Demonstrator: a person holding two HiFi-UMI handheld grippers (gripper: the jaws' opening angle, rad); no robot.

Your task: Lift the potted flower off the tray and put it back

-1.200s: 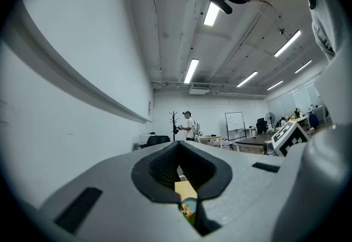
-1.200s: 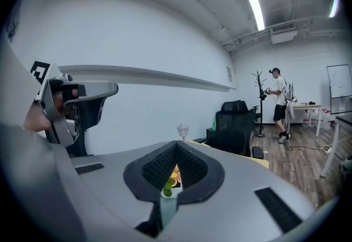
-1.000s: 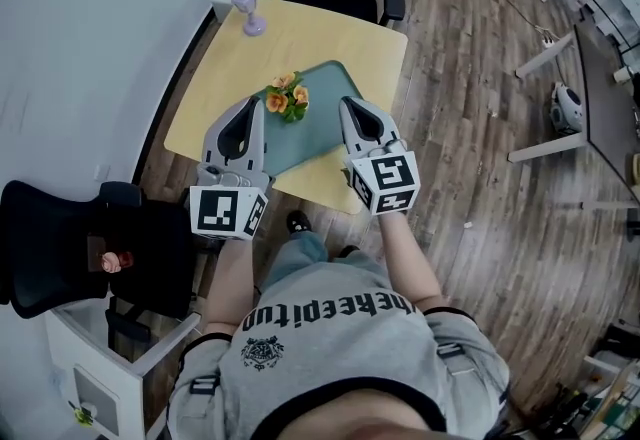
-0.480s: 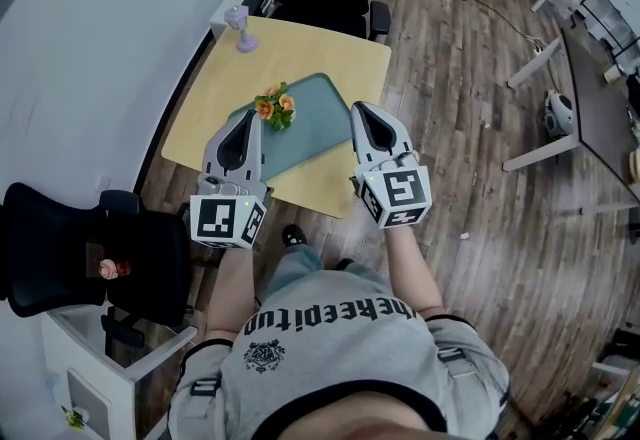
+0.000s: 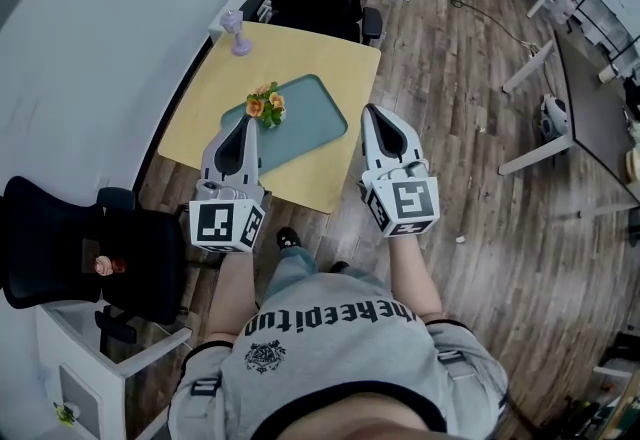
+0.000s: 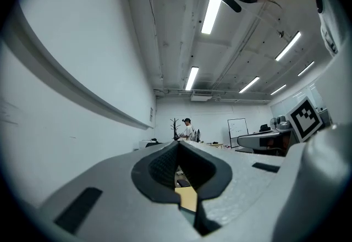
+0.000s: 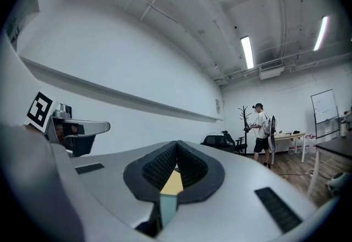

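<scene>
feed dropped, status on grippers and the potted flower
Left gripper shut, empty; right gripper shut, empty. Potted flower upright on tray, untouched. Nothing blocking the approach.

Left gripper (image 5: 243,121), right gripper (image 5: 373,112): jaws closed (both empty), pointing forward, level.

Grey short-sleeve tee (image 5: 330,353) is worn, w/ black trim at collar & sleeve cuffs, black lettering across the front & a small black crest. Blue-grey trousers (image 5: 300,263) & a dark shoe (image 5: 286,239) are seen past it. Left gripper (image 5: 244,120) & right gripper (image 5: 372,112): light-grey moulded shells, tapered to a point, w/ black ribbed pads lining an oval cut-out. Left cube (image 5: 226,225) & right cube (image 5: 405,205): white, printed w/ black square markers.
</scene>
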